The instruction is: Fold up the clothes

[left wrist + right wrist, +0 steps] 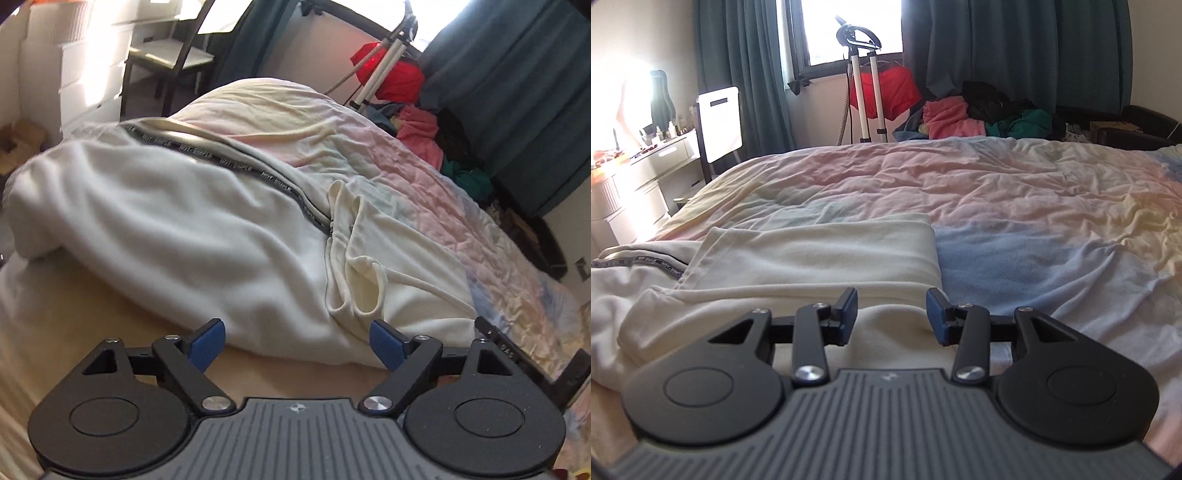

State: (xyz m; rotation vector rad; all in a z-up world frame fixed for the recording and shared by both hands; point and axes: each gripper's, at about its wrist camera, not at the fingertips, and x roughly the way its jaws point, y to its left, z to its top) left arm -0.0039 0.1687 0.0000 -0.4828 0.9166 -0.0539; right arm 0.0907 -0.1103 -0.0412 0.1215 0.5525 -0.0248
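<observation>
A big cream hoodie lies on the bed, filling the middle and left of the left wrist view. A dark zipper strip runs from the upper left down toward the middle. Two looped cords rest near the lower middle of that view. The cloth is bunched and lumpy in places. In the right wrist view, one part of the hoodie is already laid flat over itself in the middle left, with a straight edge on its right side.

The left gripper sits low in its frame, just in front of the hoodie's near edge. Its jaws are spread wide and hold nothing. The right gripper sits right over the cream cloth at the bottom middle. Its jaws are partly apart and hold nothing too.

The hoodie looks partly folded, but it cannot be told which fold comes next. To do the fold well, each gripper should likely pinch just the edge of the cloth, not a thick lump. Both sides should lift together so the cloth stays even. The cords could snag, so they are best tucked inside. Lumps on the left should be smoothed flat, or the fold may come out crooked.

A pile of bright clothes sits far back, by the curtains.
</observation>
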